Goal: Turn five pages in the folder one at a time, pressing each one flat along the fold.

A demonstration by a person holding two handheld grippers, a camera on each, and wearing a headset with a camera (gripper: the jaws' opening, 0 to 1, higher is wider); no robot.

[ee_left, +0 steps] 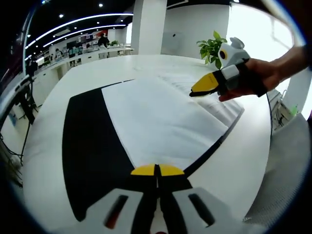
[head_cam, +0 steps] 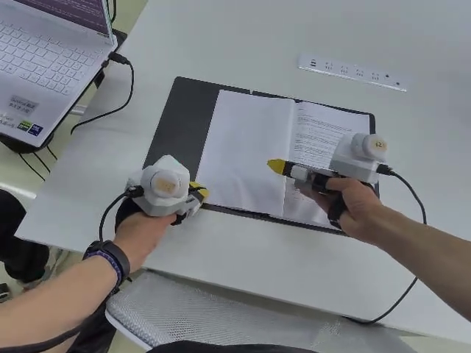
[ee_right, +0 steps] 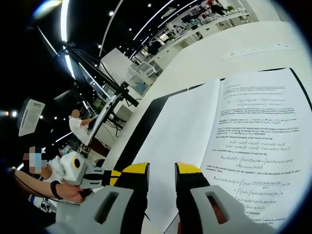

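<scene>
The folder (head_cam: 184, 125) is lying open on the desk (head_cam: 243, 44), its fold (head_cam: 291, 132) running away from the person. The right gripper (head_cam: 276, 166), jaws slightly spread, is hovering at that fold, perhaps touching paper. The left gripper (head_cam: 197, 193), jaws pressed together, is sitting at the near-left cover corner.

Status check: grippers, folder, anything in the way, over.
Left gripper shut, empty, at near left edge of folder. Right gripper open, empty, at the fold. Folder open flat. Laptop, power strip apart from it.
</scene>
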